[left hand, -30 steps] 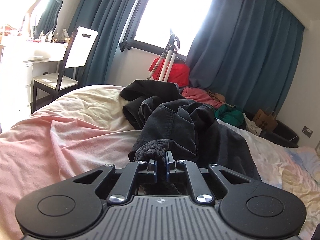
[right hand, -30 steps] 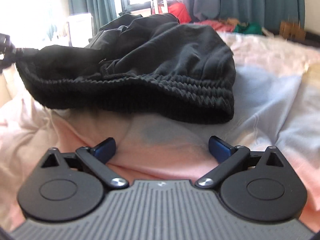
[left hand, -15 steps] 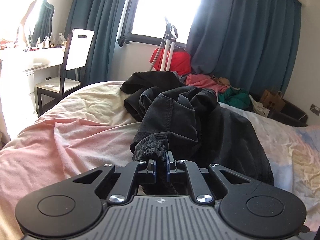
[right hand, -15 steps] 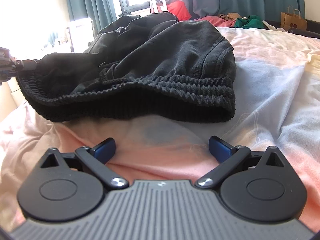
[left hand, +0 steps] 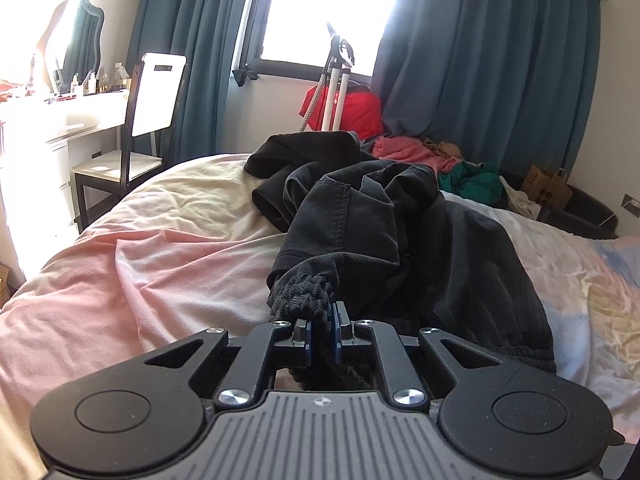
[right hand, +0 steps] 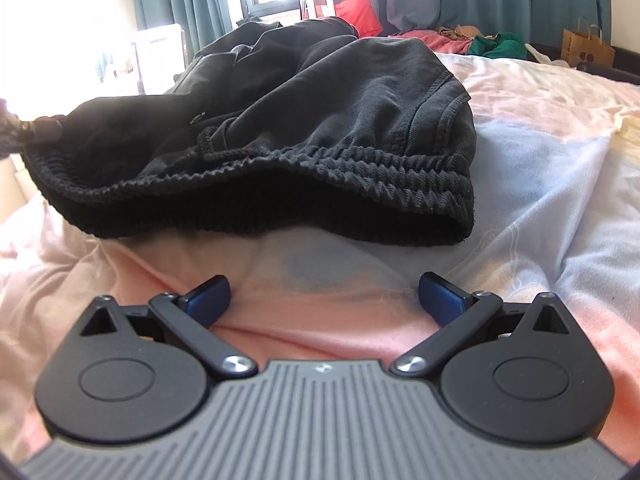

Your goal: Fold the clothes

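A pair of black trousers (left hand: 400, 232) with a ribbed elastic waistband (right hand: 360, 184) lies crumpled on the bed. My left gripper (left hand: 323, 326) is shut on one corner of the waistband (left hand: 304, 296) and holds it a little above the sheet. In the right wrist view that held corner shows at the far left edge (right hand: 40, 128). My right gripper (right hand: 324, 294) is open and empty, low over the pink sheet, just short of the waistband's middle.
The bed has a pink, cream and pale blue sheet (left hand: 160, 248). A chair (left hand: 136, 120) and a white dressing table (left hand: 60, 120) stand to the left. A red bag (left hand: 352, 108), a clothes pile (left hand: 440, 152) and a paper bag (left hand: 550, 188) lie beyond the bed.
The left gripper has lifted slightly with the waistband corner held. The right gripper stays open and has edged a little closer to the waistband.
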### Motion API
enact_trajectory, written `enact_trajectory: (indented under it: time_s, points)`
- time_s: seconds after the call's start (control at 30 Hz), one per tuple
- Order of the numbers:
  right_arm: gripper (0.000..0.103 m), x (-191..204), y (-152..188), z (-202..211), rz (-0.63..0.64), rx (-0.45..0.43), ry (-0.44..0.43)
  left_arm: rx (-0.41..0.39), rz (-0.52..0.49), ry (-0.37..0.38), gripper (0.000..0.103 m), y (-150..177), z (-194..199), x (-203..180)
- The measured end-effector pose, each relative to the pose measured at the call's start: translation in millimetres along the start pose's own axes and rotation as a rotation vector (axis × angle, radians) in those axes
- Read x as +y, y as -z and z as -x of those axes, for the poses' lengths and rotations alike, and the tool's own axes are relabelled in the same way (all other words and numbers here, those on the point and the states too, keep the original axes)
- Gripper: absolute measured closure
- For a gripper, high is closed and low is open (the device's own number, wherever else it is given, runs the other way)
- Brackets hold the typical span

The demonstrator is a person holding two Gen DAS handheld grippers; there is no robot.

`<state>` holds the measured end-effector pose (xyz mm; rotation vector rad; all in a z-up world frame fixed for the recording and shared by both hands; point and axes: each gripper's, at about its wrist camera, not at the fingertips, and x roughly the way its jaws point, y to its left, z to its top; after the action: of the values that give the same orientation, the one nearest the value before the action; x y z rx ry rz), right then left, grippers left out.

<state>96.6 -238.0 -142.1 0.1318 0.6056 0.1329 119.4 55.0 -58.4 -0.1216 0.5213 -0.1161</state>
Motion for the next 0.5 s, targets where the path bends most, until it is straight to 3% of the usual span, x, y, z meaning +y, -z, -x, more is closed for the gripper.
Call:
enact_trajectory:
  time_s: [0.5]
  points:
    - [0.000, -2.2, 0.1, 0.4, -0.008, 0.001, -0.007, 0.001, -0.004, 0.015, 0.091, -0.8, -8.4, 7.0]
